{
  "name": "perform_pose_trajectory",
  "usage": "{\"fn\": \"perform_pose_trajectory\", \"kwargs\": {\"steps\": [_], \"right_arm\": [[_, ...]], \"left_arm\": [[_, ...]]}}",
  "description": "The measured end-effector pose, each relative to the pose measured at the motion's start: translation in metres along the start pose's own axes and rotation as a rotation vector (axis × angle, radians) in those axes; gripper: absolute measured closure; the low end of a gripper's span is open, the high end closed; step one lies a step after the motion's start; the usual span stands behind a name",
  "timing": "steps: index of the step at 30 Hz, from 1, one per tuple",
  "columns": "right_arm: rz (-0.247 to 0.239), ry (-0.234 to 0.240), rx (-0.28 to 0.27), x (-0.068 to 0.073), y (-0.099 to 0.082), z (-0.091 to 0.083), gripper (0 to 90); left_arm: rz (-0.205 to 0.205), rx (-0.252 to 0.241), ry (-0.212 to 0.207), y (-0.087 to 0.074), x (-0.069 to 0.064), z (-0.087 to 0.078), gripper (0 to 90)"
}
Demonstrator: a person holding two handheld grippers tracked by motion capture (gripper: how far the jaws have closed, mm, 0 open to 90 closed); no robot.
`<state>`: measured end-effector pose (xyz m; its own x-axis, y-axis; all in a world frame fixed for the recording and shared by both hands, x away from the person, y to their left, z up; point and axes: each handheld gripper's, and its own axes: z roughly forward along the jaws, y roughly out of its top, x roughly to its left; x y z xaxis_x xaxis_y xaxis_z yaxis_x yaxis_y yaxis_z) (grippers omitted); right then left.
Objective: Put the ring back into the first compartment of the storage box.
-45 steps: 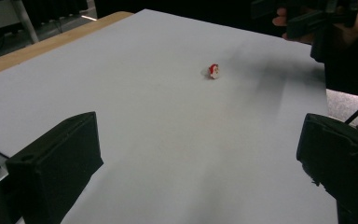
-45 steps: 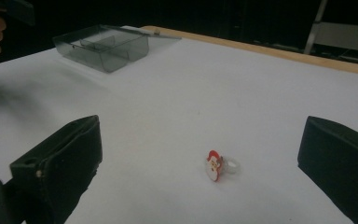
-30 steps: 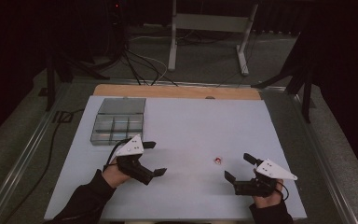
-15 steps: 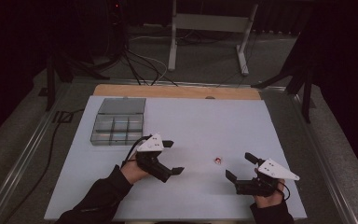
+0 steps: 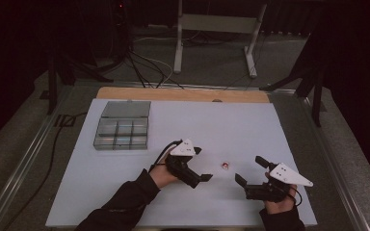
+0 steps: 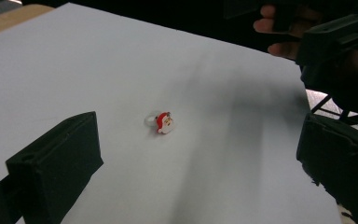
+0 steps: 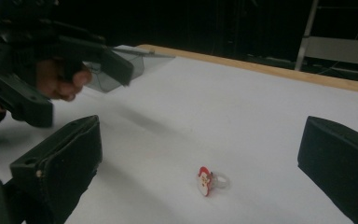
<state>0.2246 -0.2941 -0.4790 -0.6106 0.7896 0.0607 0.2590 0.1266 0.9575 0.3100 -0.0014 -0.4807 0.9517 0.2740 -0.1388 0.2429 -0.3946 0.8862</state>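
Surface: white table (image 5: 231,120), wood strip along far edge.
Far-left: clear compartment box (image 5: 122,126).
Near-centre: Santa ring (image 5: 226,165), lying alone, well apart from box.

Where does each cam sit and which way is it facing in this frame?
High view: fixed above the near table edge, looking forward and down on the white table; both forearms, left tongs and right tongs enter from the bottom.
Left gripper view: rides the left tongs, looking along its open jaws at the Santa ring; the other hand sits beyond.
Right gripper view: rides the right tongs, facing the same ring and the compartment box.
Shared: all three views show the ring.
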Motion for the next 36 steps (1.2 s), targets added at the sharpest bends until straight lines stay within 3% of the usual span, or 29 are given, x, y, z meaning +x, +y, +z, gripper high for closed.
{"fn": "perform_pose_trajectory", "kwargs": {"steps": [10,20,31,36], "right_arm": [[0.008,-0.005,-0.019,-0.003,0.002,-0.003,0.0],[0.01,-0.008,-0.022,-0.005,0.003,-0.004,0.0],[0.007,-0.006,-0.022,-0.005,0.003,-0.004,0.0],[0.005,-0.006,-0.022,-0.005,0.003,-0.004,0.0]], "left_arm": [[-0.019,0.047,0.017,0.0,-0.001,0.04,0.4],[-0.068,0.108,0.089,0.0,0.005,0.069,0.4],[-0.13,0.191,0.133,0.001,0.005,0.091,5.1],[-0.112,0.198,0.157,0.0,0.002,0.096,10.2]]}}
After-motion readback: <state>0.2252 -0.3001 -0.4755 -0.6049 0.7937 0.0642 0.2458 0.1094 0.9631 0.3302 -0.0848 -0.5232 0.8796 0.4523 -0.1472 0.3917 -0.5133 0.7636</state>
